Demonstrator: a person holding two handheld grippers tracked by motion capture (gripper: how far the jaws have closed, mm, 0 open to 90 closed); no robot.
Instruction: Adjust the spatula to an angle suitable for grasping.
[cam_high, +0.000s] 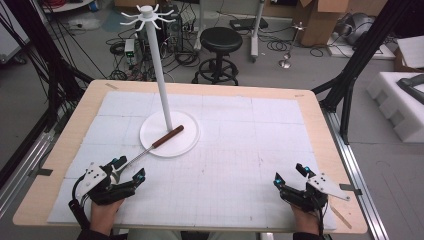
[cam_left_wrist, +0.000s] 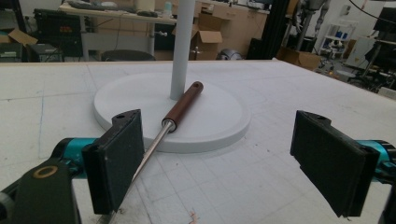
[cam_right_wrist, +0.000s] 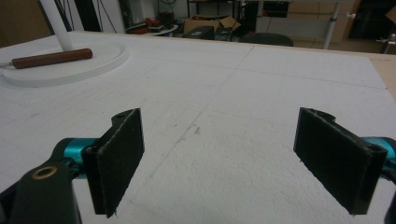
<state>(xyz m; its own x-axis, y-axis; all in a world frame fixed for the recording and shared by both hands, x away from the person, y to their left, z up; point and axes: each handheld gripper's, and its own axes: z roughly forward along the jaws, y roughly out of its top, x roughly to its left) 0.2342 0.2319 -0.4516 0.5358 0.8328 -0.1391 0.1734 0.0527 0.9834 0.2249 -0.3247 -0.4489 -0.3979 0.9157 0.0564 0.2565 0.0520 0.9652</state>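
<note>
Left gripper view: steel-shafted utensil (cam_left_wrist: 161, 135) just beside left tongs' (cam_left_wrist: 217, 163) wide-open jaws; right tongs (cam_right_wrist: 219, 161) likewise agape, empty.

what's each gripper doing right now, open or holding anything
left gripper: open, holding nothing; the utensil's metal shaft runs beside one pad.
right gripper: open, holding nothing, over bare table.

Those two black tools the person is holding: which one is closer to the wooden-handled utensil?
The left tool. The utensil has its metal shaft running right down beside its jaws, while the right tool sits far across the table, with bare surface between its jaws.
</note>
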